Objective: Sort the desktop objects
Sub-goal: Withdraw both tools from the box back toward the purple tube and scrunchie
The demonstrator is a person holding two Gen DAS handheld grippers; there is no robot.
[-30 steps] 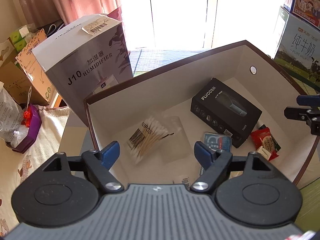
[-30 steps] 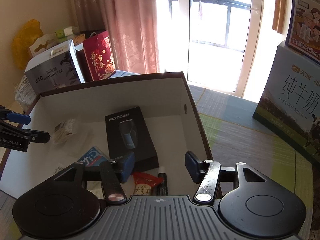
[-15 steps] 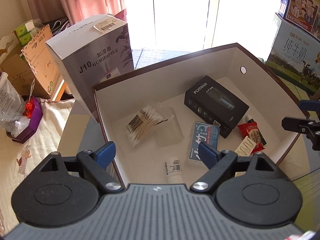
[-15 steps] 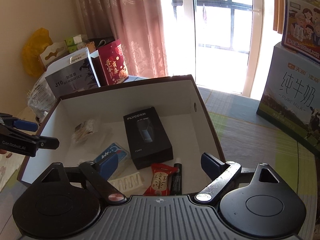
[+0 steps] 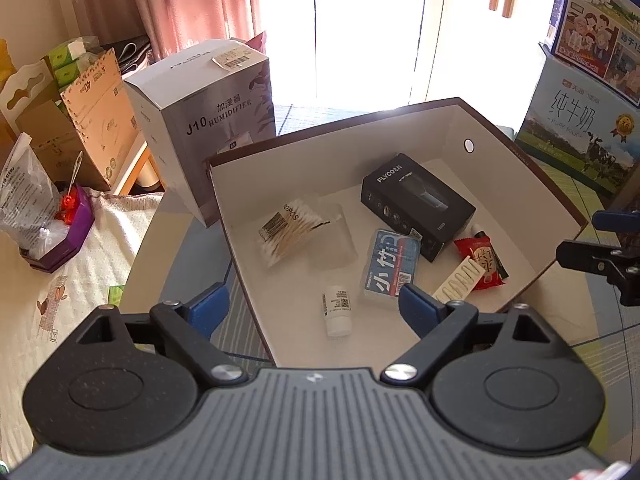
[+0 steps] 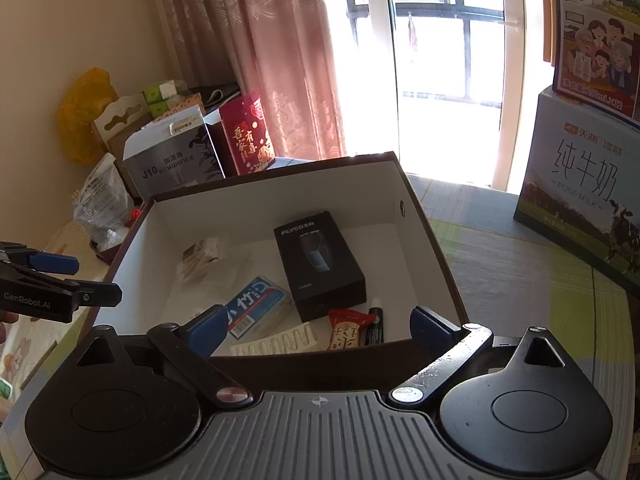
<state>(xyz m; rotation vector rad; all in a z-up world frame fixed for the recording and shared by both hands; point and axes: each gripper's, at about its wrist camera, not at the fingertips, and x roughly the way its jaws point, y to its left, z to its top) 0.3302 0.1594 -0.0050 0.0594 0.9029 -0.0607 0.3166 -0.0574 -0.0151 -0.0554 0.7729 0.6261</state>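
Note:
A brown-rimmed box (image 5: pixel 340 160) (image 6: pixel 280 204) with a white inside holds a black FLYCO box (image 5: pixel 416 204) (image 6: pixel 320 264), a pack of cotton swabs (image 5: pixel 288 232) (image 6: pixel 200 256), a blue pack (image 5: pixel 392 268) (image 6: pixel 256 308), a small white bottle (image 5: pixel 338 312), a red snack packet (image 5: pixel 484 260) (image 6: pixel 346 332), a black tube (image 6: pixel 374 326) and a white strip (image 5: pixel 458 280) (image 6: pixel 276 344). My left gripper (image 5: pixel 314 308) hangs open and holds nothing over the box's near left corner. Beyond the opposite wall, my right gripper (image 6: pixel 320 330) is open and also holds nothing.
A grey J10 humidifier box (image 5: pixel 208 120) stands against the box's far left side, with a red gift bag (image 6: pixel 246 136) behind it. Milk cartons (image 6: pixel 584 192) stand at the right on the striped tablecloth (image 6: pixel 520 280). A purple tray (image 5: pixel 64 236) and bags lie to the left.
Both grippers have drawn back from the box, so more of its contents show. The right gripper's fingers have spread wider. The things in the box have not moved.

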